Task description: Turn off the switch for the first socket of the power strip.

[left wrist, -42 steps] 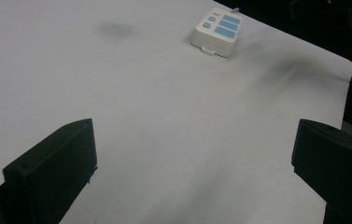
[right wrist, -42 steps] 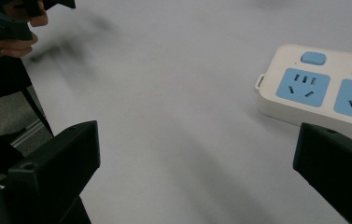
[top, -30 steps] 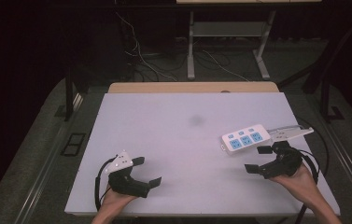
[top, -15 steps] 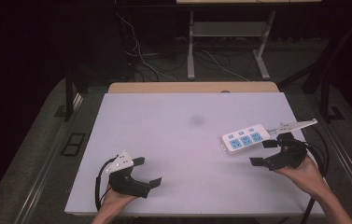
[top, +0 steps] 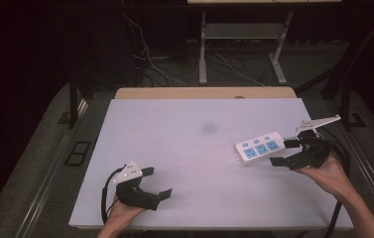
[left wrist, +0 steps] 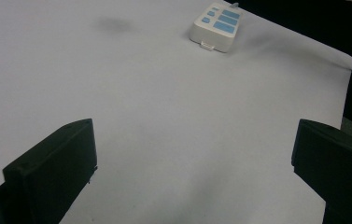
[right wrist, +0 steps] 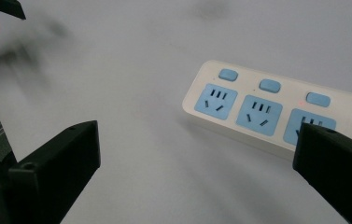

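High view: the person's left hand (top: 120,210) enters from the bottom edge and rests low on the near left part of the white table (top: 174,148), holding the left gripper (top: 155,183) pointed toward the right. Its jaws stand wide apart with nothing between them; in the left gripper view the bare tabletop lies between the two black jaws.

The right hand (top: 331,173) comes in from the lower right, forearm angled inward, holding the right gripper (top: 284,152) pointed left at the near right side of the table. Its jaws are spread wide and grip nothing.

The power strip (top: 260,148), white with three blue sockets, lies flat on the table just beside the right gripper's jaw tips. In the right gripper view the strip (right wrist: 276,109) sits ahead, its one end running behind the right-hand jaw; contact cannot be determined.
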